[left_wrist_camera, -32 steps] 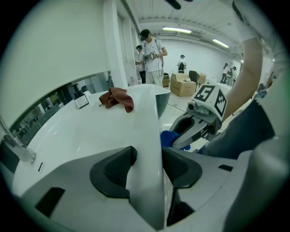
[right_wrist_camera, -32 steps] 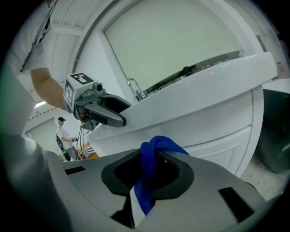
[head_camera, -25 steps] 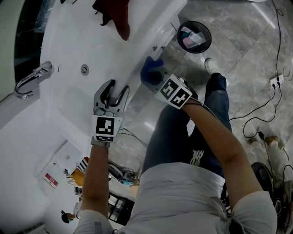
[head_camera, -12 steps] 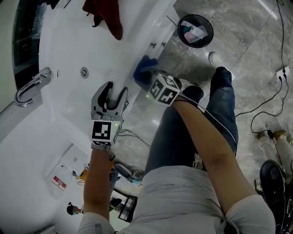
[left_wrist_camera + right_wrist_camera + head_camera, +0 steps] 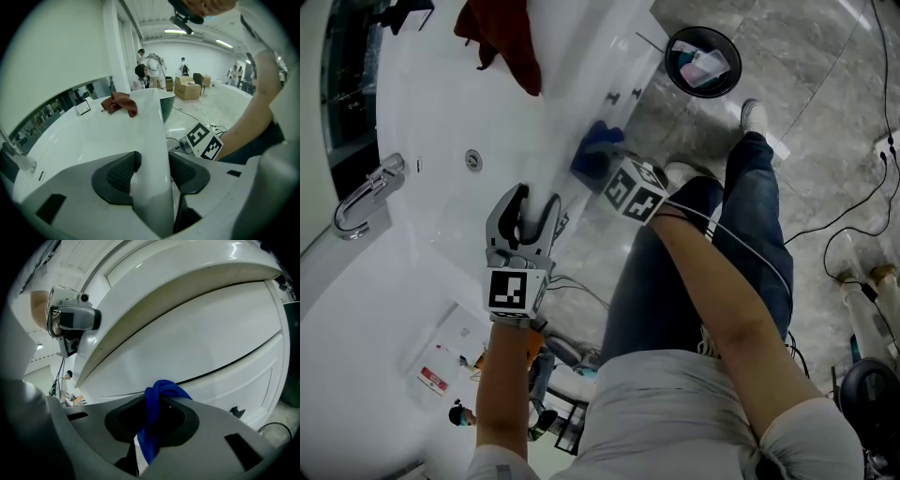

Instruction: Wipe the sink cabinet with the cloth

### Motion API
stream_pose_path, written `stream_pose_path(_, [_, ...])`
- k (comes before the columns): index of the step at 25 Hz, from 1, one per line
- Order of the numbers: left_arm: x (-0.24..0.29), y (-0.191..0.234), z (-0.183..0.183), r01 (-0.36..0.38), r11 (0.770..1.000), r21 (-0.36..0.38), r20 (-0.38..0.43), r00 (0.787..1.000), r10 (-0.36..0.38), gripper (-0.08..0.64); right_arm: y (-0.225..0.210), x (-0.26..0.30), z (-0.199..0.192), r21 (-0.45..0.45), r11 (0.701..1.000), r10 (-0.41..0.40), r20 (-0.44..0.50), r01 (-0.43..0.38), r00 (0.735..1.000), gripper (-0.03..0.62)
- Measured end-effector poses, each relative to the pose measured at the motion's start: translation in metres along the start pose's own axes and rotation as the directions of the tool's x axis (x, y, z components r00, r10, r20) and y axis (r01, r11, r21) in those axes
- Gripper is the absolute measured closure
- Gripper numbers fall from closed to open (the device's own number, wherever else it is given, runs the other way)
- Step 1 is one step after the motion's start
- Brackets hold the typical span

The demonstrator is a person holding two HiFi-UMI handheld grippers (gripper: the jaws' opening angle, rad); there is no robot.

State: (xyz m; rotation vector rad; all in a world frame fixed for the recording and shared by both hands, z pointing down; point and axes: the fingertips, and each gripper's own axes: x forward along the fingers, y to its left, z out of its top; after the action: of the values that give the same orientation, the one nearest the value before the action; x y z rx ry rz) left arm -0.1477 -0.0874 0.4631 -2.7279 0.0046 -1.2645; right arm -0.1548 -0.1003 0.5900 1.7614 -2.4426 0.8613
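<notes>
Cloth (image 5: 161,391), clamped in the right gripper's (image 5: 157,411) jaws, faces the cabinet (image 5: 197,333) close ahead, its door seam running crosswise; the left gripper's (image 5: 152,168) jaws pinch the rim (image 5: 152,117).

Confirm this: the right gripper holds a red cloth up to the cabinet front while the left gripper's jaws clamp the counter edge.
Wrong colour. The right gripper holds a blue cloth up to the cabinet front, as the right gripper view shows; the left gripper's jaws clamp the counter edge.
</notes>
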Motion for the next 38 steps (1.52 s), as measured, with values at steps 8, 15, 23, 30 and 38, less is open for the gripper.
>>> stream_pose_path(8, [0.000, -0.001, 0.000, 0.001, 1.000, -0.001, -0.002, 1.000, -0.001, 0.347, -0.014, 0.006, -0.028, 0.047, 0.997, -0.051, -0.082, 0.055, 0.995, 0.531])
stream_pose_path(15, [0.000, -0.001, 0.002, 0.015, 1.000, -0.011, -0.008, 1.000, -0.015, 0.341, -0.024, 0.020, -0.055, 0.068, 0.997, -0.035, -0.127, 0.044, 0.991, 0.531])
stream_pose_path(23, [0.001, -0.002, 0.002, -0.012, 1.000, -0.016, -0.030, 0.999, 0.012, 0.337, -0.044, 0.035, -0.095, 0.140, 0.988, -0.037, -0.185, 0.064, 0.982, 0.531])
stream_pose_path(30, [0.001, -0.001, 0.001, -0.006, 1.000, -0.027, -0.033, 0.999, 0.005, 0.337, -0.059, 0.046, -0.122, 0.170, 0.982, -0.033, -0.245, 0.077, 0.969, 0.531])
stream_pose_path(38, [0.001, -0.001, 0.000, -0.010, 1.000, -0.027, -0.038, 0.999, 0.009, 0.337, -0.079, 0.047, -0.134, 0.162, 0.985, -0.005, -0.284, 0.053, 0.959, 0.531])
